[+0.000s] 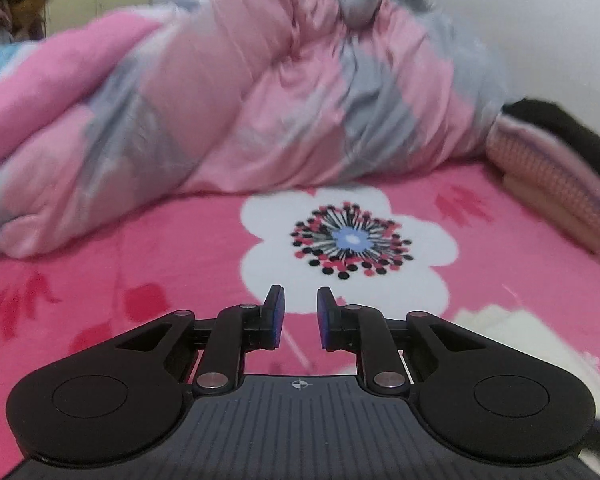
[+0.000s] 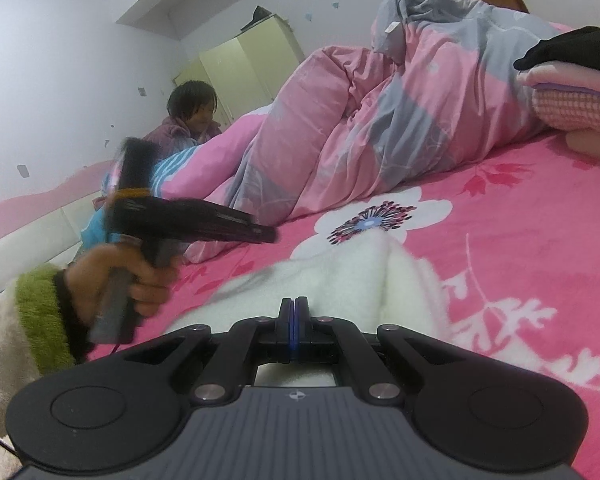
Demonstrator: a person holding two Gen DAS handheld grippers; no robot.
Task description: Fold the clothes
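A bunched quilt (image 1: 236,92) is lying across the far side of the bed (image 1: 480,216). At the bed's far right corner, a stack of folded clothes (image 1: 552,184) is sitting just beside the quilt's right end. A fleece garment (image 2: 340,276) is lying at the near edge, right in front of the right gripper (image 2: 295,304). A person (image 2: 188,120) is sitting beyond the bed's far left side.

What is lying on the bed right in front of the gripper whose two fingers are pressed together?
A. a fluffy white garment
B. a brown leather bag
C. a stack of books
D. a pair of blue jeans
A: in the right wrist view, the right gripper has its fingers closed flat together, and just ahead of it a fluffy white garment lies bunched on the pink flowered bedsheet.
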